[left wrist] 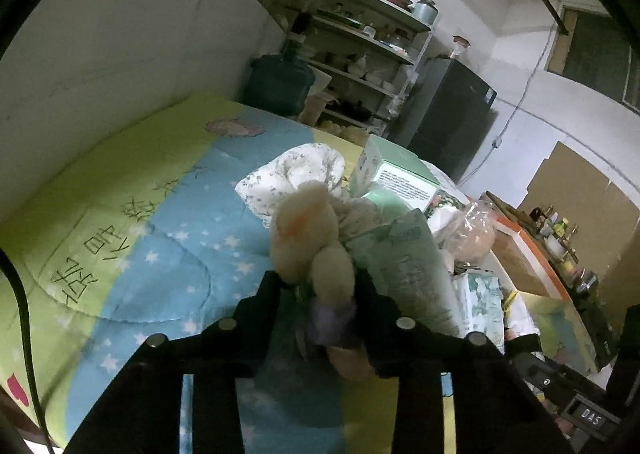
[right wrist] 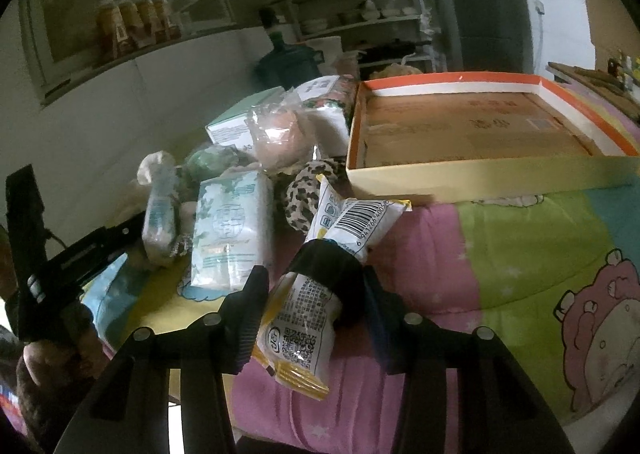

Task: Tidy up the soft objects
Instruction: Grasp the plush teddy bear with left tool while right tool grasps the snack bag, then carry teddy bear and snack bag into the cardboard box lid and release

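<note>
My left gripper (left wrist: 320,282) is shut on a cream plush toy (left wrist: 308,230), lifted a little over the quilt. Behind the toy lie a floral cloth bundle (left wrist: 296,170), a pale green tissue pack (left wrist: 404,266) and a green carton (left wrist: 400,178). My right gripper (right wrist: 314,282) is shut on a white and yellow snack packet (right wrist: 356,218) with a barcode; a dark band crosses its middle. Beyond it are a tissue pack (right wrist: 230,238), a leopard-print fabric piece (right wrist: 304,190) and a pink item in a clear bag (right wrist: 276,134). A shallow orange-rimmed cardboard box (right wrist: 480,174) stands at the back right.
Everything lies on a cartoon quilt (right wrist: 520,254) in pink, green and blue. A white wall runs along the left. A blue water jug (left wrist: 280,82), metal shelves (left wrist: 360,54) and a dark fridge (left wrist: 452,118) stand behind. A hand (right wrist: 52,366) holds the left gripper at the lower left.
</note>
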Demonstrator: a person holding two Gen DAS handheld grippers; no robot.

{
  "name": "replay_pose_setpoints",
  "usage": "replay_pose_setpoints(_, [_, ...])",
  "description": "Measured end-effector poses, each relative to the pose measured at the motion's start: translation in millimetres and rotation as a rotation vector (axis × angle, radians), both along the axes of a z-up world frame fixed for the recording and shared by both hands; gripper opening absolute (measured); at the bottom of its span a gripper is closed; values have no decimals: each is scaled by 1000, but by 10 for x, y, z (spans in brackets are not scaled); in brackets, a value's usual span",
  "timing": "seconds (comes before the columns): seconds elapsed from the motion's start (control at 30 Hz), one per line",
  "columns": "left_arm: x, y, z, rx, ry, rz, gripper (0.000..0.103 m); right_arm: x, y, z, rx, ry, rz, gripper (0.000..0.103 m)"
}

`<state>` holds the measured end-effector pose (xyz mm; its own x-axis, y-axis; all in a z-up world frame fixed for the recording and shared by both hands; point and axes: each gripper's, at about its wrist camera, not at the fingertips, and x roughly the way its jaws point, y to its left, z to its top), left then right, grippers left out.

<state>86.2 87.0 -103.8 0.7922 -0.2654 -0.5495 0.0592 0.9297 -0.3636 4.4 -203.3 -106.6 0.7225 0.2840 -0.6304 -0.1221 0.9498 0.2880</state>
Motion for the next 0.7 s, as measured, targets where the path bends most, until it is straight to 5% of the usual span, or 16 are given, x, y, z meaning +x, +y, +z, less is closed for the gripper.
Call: replay_pose_setpoints(0.7, [-333, 82, 525, 59, -129, 58, 32, -91, -84, 317, 26, -110, 12, 46])
